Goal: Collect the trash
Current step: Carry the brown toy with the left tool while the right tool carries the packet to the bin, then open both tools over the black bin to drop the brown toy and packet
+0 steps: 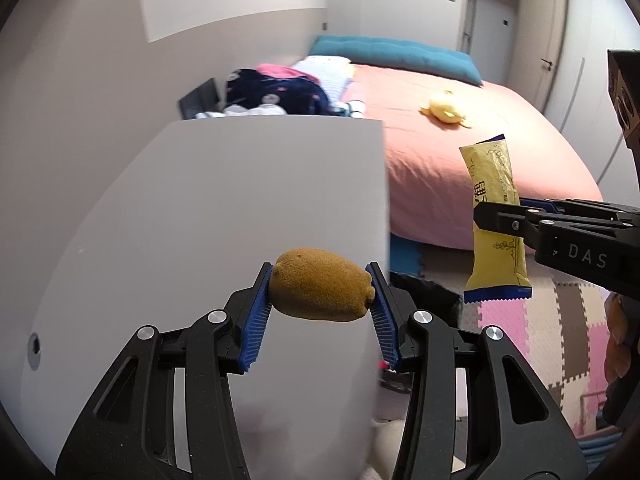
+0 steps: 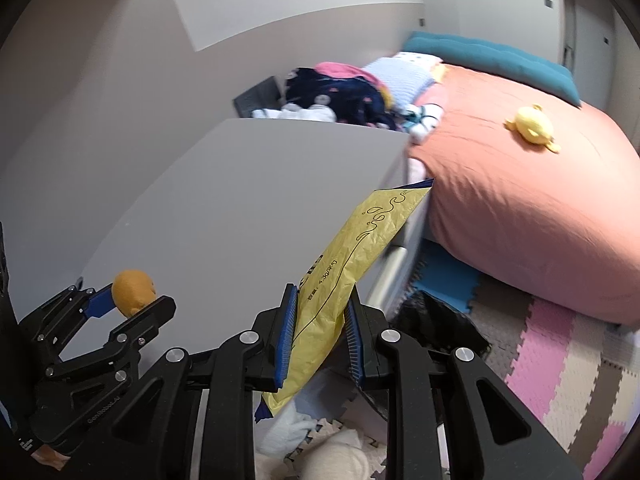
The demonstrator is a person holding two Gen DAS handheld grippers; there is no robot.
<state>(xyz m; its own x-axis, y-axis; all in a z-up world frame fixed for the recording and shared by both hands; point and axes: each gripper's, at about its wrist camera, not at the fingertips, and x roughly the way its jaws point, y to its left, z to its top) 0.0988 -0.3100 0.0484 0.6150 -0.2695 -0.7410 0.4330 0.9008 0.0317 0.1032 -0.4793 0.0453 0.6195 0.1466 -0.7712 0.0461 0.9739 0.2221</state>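
Left tool [image 1: 320, 288]: closed on brown fuzzy kiwi [image 1: 322, 285], gripped end to end between blue pads, held above grey desk [image 1: 240, 184]. Right tool [image 2: 322, 328]: closed on yellow wrapper [image 2: 352, 256], pinched near mid-length, hanging past desk's right edge. Beyond: bed [image 1: 460, 152] with salmon cover, yellow plush toy [image 1: 444, 111], pile of clothes [image 1: 276, 94]. Below: foam floor mat [image 2: 560, 360].

A fuzzy brown kiwi fruit [image 1: 320, 290] sits between the left hand-held gripper [image 1: 320, 300] pads above the plain grey counter [image 1: 224, 208]. To its right, the right hand-held gripper [image 2: 320, 334] grips a yellow crinkled snack wrapper [image 2: 352, 264]. Behind the counter lies a clothes heap [image 1: 276, 94]; right of it, the salmon-covered bed [image 1: 480, 152] carries a yellow plush toy [image 1: 444, 110].
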